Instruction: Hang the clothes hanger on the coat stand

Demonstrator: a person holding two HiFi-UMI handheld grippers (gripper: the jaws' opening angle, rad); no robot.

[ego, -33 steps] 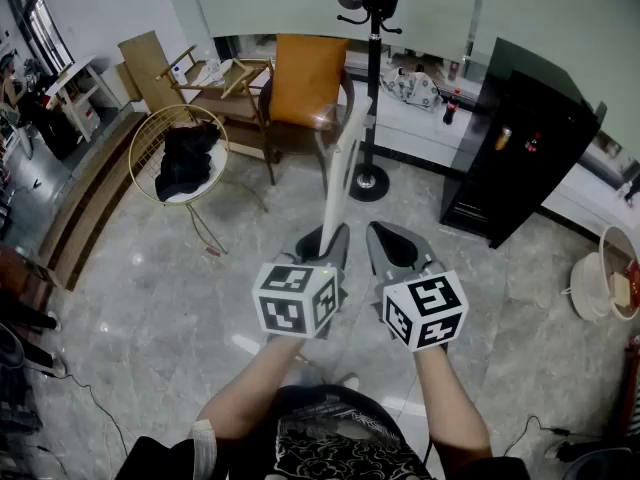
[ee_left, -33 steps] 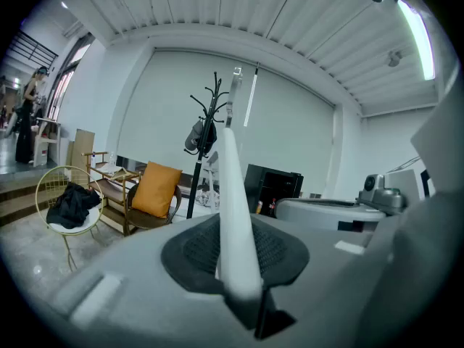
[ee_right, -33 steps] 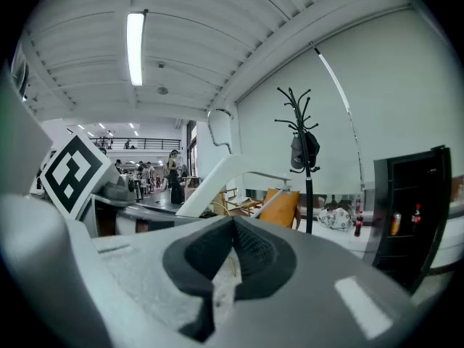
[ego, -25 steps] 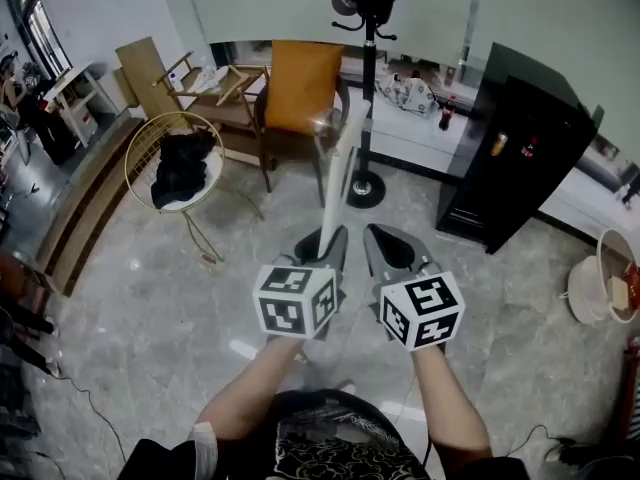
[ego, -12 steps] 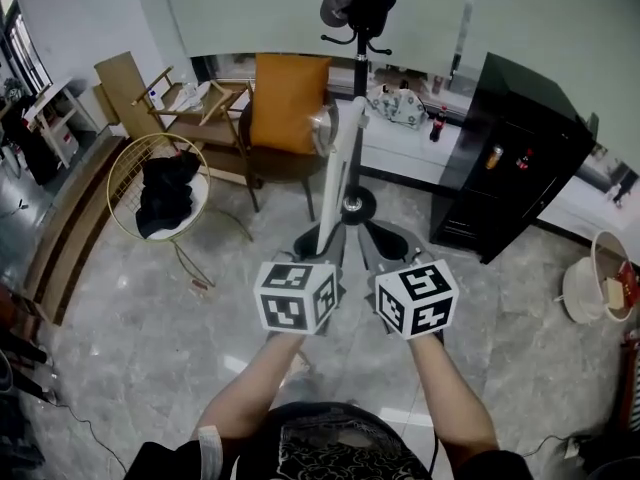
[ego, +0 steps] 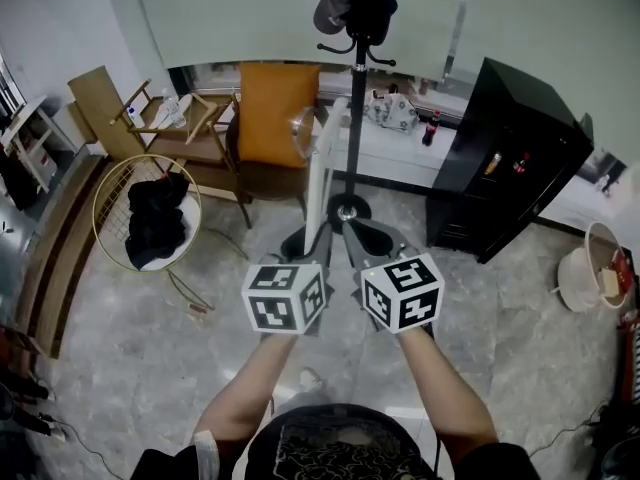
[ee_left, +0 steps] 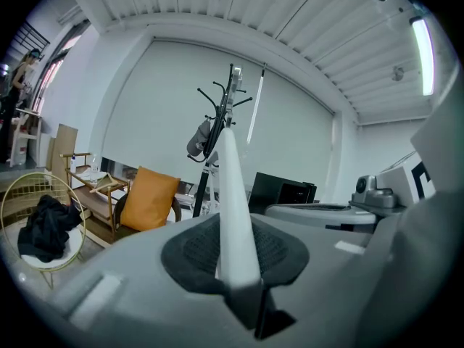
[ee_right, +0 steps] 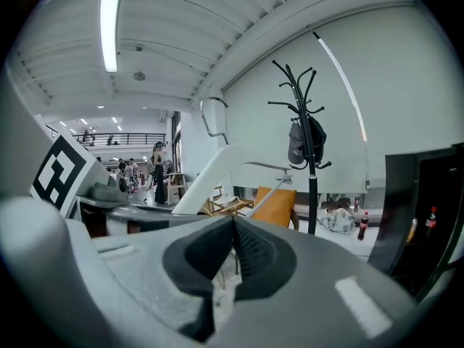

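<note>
Hanger (ego: 317, 183) clamped in L fingers (ee_left: 190, 251), R fingers (ee_right: 261, 256) closed, empty, black clothes (ego: 152, 223) in wire chair (ego: 112, 183)

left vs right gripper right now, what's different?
Load: the left gripper has its fingers clamped on the white hanger, which sticks up and forward. The right gripper carries nothing.
Gap: the left fingers are held apart by the hanger's thickness, while the right fingers meet at the tips.
Shared: they sit side by side, both aimed at the coat stand.
</note>
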